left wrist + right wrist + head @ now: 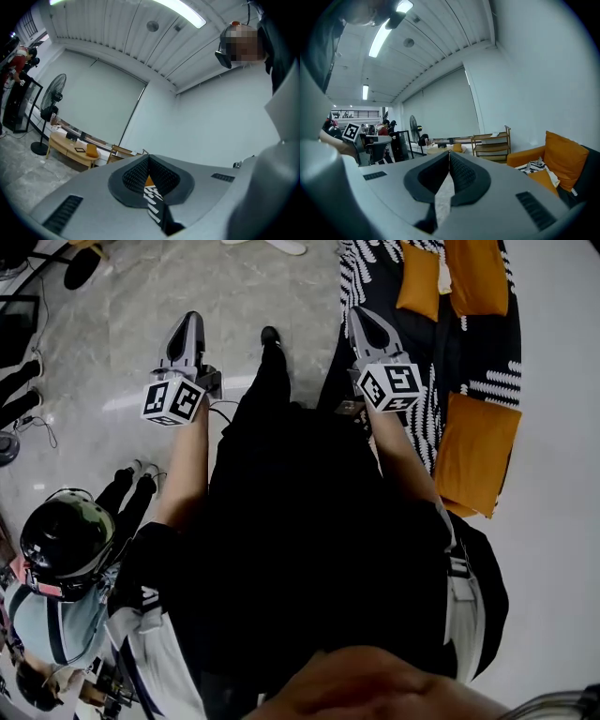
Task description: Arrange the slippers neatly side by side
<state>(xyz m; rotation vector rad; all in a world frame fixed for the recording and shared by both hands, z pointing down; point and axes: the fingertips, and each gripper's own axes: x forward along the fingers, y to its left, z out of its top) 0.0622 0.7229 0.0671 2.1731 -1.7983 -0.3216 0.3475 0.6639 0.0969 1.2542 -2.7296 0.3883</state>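
Opening stage of the slipper-arranging task, before any contact with the footwear. Head view: the operator, dressed in black, stands on a pale marble floor (131,324) with one black shoe (270,336) set forward, holding the left gripper (192,319) and the right gripper (360,314) out ahead at about the same height. Each carries its marker cube (172,399) at the rear. Both pairs of jaws are pressed fully together with nothing between the ribbed pads. The left gripper view is tilted up toward the wall and ceiling, while the right gripper view looks level across the room. To the operator's right lies a black-and-white patterned throw (427,418) with orange cushions (476,451), and a second person in a helmet (64,538) stands at lower left. No slippers can be identified in any view. A pale object (267,245) cut off by the top edge of the head view may be footwear, but this cannot be told. Judged step: locating and approaching the slippers, with nothing yet gripped or aligned. The next move likely calls for turning or stepping toward wherever the slippers lie, lowering both grippers toward the floor, and parting the jaws ahead of a grasp on the first slipper's upper or edge.
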